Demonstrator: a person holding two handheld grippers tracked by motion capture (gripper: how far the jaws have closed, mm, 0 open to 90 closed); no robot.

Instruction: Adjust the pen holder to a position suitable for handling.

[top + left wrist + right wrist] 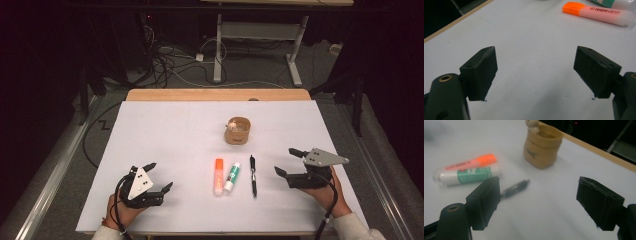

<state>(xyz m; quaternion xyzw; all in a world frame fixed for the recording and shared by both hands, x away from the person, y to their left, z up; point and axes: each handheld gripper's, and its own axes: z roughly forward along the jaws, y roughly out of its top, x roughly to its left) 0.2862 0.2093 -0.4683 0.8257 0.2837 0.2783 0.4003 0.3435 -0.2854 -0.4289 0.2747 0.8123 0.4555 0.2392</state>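
An orange highlighter (218, 176) (596, 13) (471, 163), a green-and-white glue stick (231, 176) (469, 176) and a black pen (253, 175) (515, 188) lie side by side in the middle of the white table. Behind them stands a small tan pouch-shaped holder (237, 130) (542, 146). My left gripper (159, 176) (535, 72) rests open at the front left, with nothing between its jaws. At the front right my right gripper (288, 161) (537, 202) is open too, also with nothing between its jaws, pointing toward the pen.
The white table surface (170, 130) ends in a wooden strip (215, 94) at the far edge. Beyond it are a floor with cables (175, 62) and a desk frame (257, 42). Dark surroundings flank both sides.
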